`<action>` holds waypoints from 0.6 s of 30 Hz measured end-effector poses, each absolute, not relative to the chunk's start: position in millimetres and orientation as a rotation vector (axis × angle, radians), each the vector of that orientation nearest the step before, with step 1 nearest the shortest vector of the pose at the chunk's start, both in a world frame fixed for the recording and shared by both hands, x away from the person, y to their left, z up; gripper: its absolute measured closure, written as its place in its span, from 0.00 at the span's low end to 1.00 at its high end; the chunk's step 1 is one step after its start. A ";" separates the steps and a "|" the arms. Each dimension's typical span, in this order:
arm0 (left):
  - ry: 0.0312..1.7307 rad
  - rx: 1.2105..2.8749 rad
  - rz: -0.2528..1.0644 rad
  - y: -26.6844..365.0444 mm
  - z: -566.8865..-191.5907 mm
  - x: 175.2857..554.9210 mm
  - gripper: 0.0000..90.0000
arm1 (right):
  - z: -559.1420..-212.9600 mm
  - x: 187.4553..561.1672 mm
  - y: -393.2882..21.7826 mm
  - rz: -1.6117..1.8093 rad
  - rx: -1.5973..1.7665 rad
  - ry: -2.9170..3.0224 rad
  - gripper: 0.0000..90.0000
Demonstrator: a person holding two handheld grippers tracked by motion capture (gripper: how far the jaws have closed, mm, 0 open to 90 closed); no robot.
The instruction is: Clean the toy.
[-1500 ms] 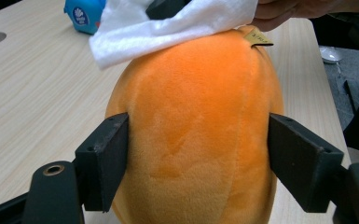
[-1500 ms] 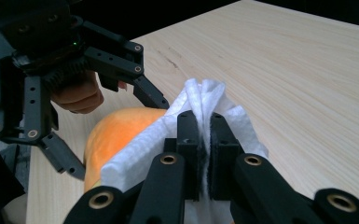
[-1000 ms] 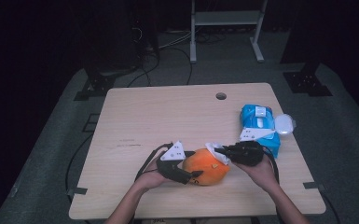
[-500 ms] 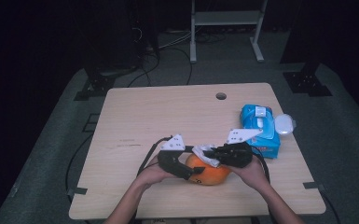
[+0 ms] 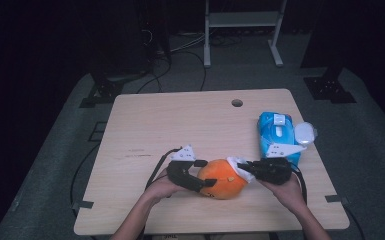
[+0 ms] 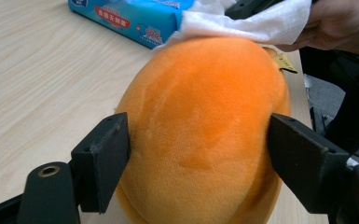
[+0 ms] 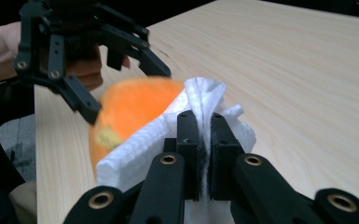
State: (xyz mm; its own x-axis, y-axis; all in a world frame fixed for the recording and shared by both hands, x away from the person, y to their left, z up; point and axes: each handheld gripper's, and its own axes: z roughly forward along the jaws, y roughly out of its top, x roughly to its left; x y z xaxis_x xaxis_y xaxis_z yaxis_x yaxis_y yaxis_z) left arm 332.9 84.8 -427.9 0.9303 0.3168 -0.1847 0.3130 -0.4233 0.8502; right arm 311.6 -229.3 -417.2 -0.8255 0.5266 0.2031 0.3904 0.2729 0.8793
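Dark room, pale wooden tabletop [image 5: 170, 120]. Orange plush toy [image 5: 223, 178] sits near the front edge, between both hands. Left gripper [image 6: 198, 154] straddles it, fingers [image 6: 103, 165] against its sides, having just been closing. Right gripper [image 7: 204, 140] fingers clamped tight on a white tissue [image 7: 205, 100], which lies on the toy's top. Blue tissue pack [image 5: 278, 135] far right

The plush toy [image 5: 222, 178] sits at six o'clock on my worktop [image 5: 180, 120], the wipe [image 5: 238, 163] on its top, the tissue pack [image 5: 277, 135] at three.
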 end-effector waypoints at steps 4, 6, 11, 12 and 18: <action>0.442 2.039 0.002 85.8 -428.6 332.2 0.25 | -426.2 306.5 -238.6 1.601 0.916 2.402 0.94; 0.434 2.044 0.008 84.4 -427.9 331.4 0.25 | -426.8 306.4 -238.8 1.610 0.922 2.398 0.94; 0.410 2.065 0.021 81.2 -425.5 329.4 0.25 | -418.1 312.4 -226.5 1.622 0.878 2.401 0.94; 0.404 2.067 0.023 80.7 -425.3 328.9 0.25 | -415.6 314.5 -222.9 1.625 0.860 2.402 0.94; 0.403 2.075 0.025 79.5 -426.1 327.2 0.19 | -407.1 325.9 -199.6 1.609 0.792 2.433 0.94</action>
State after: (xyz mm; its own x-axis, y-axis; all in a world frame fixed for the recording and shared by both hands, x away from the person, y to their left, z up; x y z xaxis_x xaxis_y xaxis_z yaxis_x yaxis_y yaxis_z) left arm 327.2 79.5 -426.1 0.9446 0.2940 -0.1459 0.2740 -0.4613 0.8439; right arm 325.9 -199.6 -407.1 -0.8561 0.4834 0.1826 0.3573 0.2984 0.8851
